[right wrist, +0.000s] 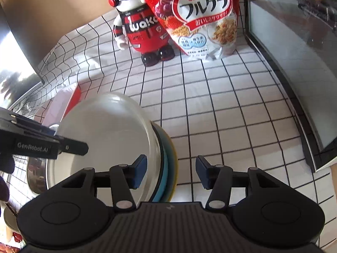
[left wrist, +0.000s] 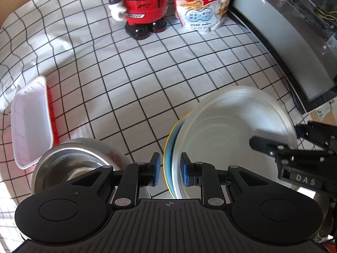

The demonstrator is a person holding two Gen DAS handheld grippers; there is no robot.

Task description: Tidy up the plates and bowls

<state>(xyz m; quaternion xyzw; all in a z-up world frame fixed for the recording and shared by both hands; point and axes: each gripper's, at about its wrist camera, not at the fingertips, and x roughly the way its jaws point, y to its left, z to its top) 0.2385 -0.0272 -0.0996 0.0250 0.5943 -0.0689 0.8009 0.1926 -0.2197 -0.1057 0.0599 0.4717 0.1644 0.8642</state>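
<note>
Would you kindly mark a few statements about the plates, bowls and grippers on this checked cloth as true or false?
1. The white plate sits on top of the blue and yellow plates. True.
2. The steel bowl is stacked on the white plate. False: it stands beside the stack, on the cloth.
3. The left gripper straddles the stack's rim. True.
4. The cereal bag lies flat. False: it stands upright beside the toy figure.
5. The right gripper is fully shut. False: its jaws stand apart.

Left gripper (left wrist: 170,168) pointing down, jaws straddling rims of white plate (left wrist: 231,139) stacked on blue and yellow plates (left wrist: 168,147), pads apparently clear; steel bowl (left wrist: 69,168) just left; right gripper (left wrist: 259,144) over white plate's right side.
</note>
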